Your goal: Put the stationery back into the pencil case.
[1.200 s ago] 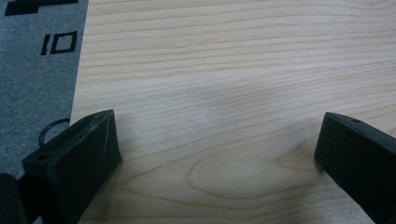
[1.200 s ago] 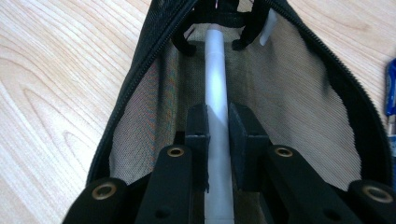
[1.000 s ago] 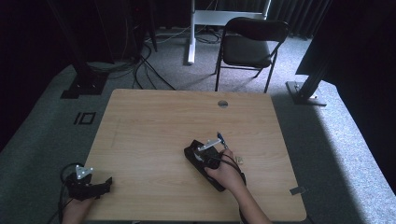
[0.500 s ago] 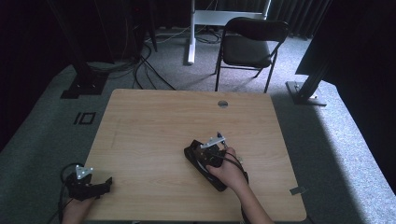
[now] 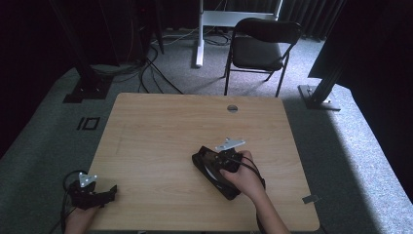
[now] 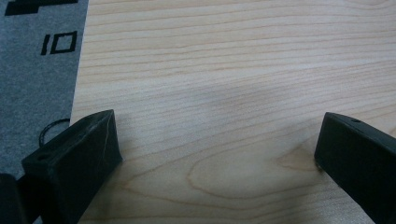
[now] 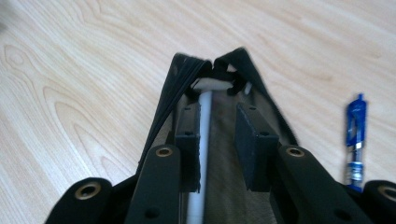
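A black pouch (image 5: pixel 229 187) lies open on the wooden table (image 5: pixel 160 131), right of centre. My right gripper (image 5: pixel 208 161) reaches into its mouth with a hand behind it. In the right gripper view the jaws of that gripper (image 7: pixel 217 112) stand a little apart inside the pouch (image 7: pixel 170 98). A white pen (image 7: pixel 201 140) lies along the inner face of the left jaw, not pinched. A blue pen (image 7: pixel 356 135) rests on the wood just outside the pouch. My left gripper (image 5: pixel 111 191) is at the table's front left corner. Its jaws (image 6: pixel 217 140) are wide apart over bare wood.
A round cable hole (image 5: pixel 232 108) sits near the table's far edge. A black chair (image 5: pixel 263 46) and a white stand (image 5: pixel 199 34) are on the carpet beyond, with cables (image 5: pixel 146 68) to the left. A grey tag (image 5: pixel 309 199) lies by the front right corner.
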`<state>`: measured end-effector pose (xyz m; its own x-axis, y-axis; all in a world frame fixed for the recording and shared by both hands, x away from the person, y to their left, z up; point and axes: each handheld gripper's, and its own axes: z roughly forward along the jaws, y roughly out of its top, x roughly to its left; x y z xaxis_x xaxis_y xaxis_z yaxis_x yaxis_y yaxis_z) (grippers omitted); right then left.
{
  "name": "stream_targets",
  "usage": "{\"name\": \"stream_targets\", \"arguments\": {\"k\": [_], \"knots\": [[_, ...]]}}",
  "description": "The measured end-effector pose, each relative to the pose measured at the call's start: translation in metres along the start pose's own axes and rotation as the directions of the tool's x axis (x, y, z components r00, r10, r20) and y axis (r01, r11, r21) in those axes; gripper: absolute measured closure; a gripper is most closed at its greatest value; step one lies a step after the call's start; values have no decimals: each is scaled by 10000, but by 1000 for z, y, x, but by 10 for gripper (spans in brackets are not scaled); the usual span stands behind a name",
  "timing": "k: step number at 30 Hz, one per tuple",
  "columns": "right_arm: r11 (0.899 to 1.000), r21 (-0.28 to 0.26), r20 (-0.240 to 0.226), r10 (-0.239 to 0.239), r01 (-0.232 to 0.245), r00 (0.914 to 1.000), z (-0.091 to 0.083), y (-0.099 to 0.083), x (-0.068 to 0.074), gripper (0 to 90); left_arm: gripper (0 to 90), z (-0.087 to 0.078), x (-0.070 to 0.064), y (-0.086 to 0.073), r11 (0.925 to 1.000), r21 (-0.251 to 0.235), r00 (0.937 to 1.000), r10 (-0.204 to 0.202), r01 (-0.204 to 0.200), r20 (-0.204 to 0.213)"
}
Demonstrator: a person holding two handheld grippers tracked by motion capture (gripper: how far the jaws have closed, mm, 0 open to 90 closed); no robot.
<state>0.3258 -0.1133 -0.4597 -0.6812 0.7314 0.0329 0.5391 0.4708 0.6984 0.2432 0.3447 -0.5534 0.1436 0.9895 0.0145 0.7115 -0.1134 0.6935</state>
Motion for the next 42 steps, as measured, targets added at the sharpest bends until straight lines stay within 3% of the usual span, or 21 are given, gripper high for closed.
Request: {"name": "stream_targets", "arguments": {"k": [8,18,23,32,42], "knots": [[9975,-678,191,226,-213,9996,-16,3,-10,708,3,0,0,0,10000,-11,10000,-8,8,-2],[9923,-1071,346,658,-618,9972,-27,0,-21,697,2,0,0,0,10000,-9,10000,-5,5,-2],[9905,-1179,665,785,-703,9947,-30,-3,-28,697,2,0,0,0,10000,-11,10000,-22,22,0],[9849,-1358,1100,1224,-1071,9864,-34,-12,-42,696,2,0,0,0,10000,-4,10000,-17,17,1],[9772,-1446,1649,1790,-1558,9699,-37,-28,-59,683,2,0,0,0,10000,-3,10000,-17,17,2]]}}
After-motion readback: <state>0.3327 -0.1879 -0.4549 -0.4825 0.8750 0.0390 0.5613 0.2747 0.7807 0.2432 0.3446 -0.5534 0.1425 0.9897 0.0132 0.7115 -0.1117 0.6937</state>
